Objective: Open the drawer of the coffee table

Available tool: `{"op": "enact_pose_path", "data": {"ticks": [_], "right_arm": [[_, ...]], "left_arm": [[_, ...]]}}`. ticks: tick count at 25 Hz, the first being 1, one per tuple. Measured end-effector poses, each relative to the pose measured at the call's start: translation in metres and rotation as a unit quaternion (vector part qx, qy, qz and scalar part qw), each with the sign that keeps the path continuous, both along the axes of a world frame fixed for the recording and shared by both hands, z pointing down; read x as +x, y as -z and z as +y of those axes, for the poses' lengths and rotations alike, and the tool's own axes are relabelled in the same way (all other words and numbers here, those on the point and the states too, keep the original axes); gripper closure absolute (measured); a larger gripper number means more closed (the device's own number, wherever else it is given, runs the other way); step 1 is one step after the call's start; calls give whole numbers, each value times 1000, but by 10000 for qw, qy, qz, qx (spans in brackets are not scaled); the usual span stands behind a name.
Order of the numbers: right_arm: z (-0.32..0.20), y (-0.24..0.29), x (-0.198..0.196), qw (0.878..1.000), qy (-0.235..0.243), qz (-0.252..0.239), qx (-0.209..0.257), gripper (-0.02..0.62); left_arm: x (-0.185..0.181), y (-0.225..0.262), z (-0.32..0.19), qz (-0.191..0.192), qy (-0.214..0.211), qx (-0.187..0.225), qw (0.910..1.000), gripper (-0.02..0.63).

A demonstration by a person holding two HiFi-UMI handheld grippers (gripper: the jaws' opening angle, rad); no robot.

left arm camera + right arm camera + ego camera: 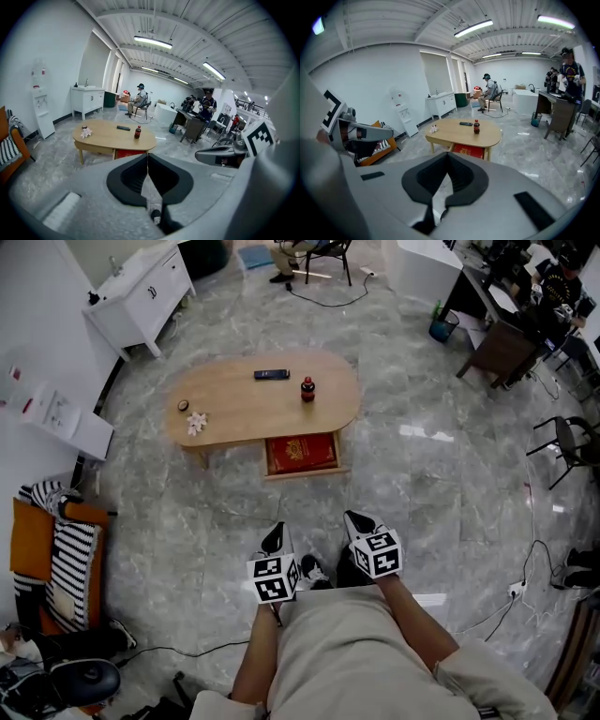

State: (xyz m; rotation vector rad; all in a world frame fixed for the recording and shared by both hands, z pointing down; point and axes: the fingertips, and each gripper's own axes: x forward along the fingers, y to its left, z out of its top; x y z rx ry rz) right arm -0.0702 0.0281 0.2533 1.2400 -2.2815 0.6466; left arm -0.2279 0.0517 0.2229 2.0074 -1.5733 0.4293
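1. At the far left an orange chair [37, 540] with a striped cushion [70, 563] stands by the wall. Farther off along that wall is a white cabinet [141, 292].
2. The oval wooden surface [244, 399] stands on the grey marble floor [422, 484], well ahead of me. From left to right it carries a small round thing [183, 406], a white flower-like piece [196, 423], a black remote [271, 374] lying flat, and a dark bottle [307, 389] with a red label, standing upright.
3. My left gripper [276, 529] hangs low in front of my legs and points down and forward at the floor. Its jaws are pressed together with nothing between them. It is well apart from the surface and touches nothing.
4. The drawer [305, 473] sits under the near edge of the surface, right of the middle. It stands pulled out toward me, its inside open to view. A flat red item [301, 452] with a gold mark fills most of it.
5. My right gripper [352, 518] is just beside the left one, not touching it, and points the same way. Its jaws are also closed on each other and hold nothing. It too is well away from the drawer.
6. To the right, beyond the surface, a dark desk [502, 343] stands with a blue bin [442, 326] near it. A black chair [567, 446] stands at the right edge.
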Motion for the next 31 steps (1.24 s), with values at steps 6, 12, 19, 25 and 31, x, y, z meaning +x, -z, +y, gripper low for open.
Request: {"op": "enact_pose_path", "data": {"ticks": [6,12,19,25,31], "right_arm": [[-2,-2,3,9999,-41,-85,-37,580],[-5,0,8,9999,-36,-121,-7,580],[-4,3,14,9999,-35,-98,41,580],[-4,1,26,9997,-180,-140,0,580],[0,-1,8,9996,211,-189,-55,580]], "left_arm": [[1,0,-2,-2,43,29,10000,594],[-6,1,-6,-14,299,60,9995,594],[-6,4,-11,-34,393,147,9991,594],[5,5,-13,-97,225,178,9995,594],[-9,8,-17,11,548,243,9982,594]]}}
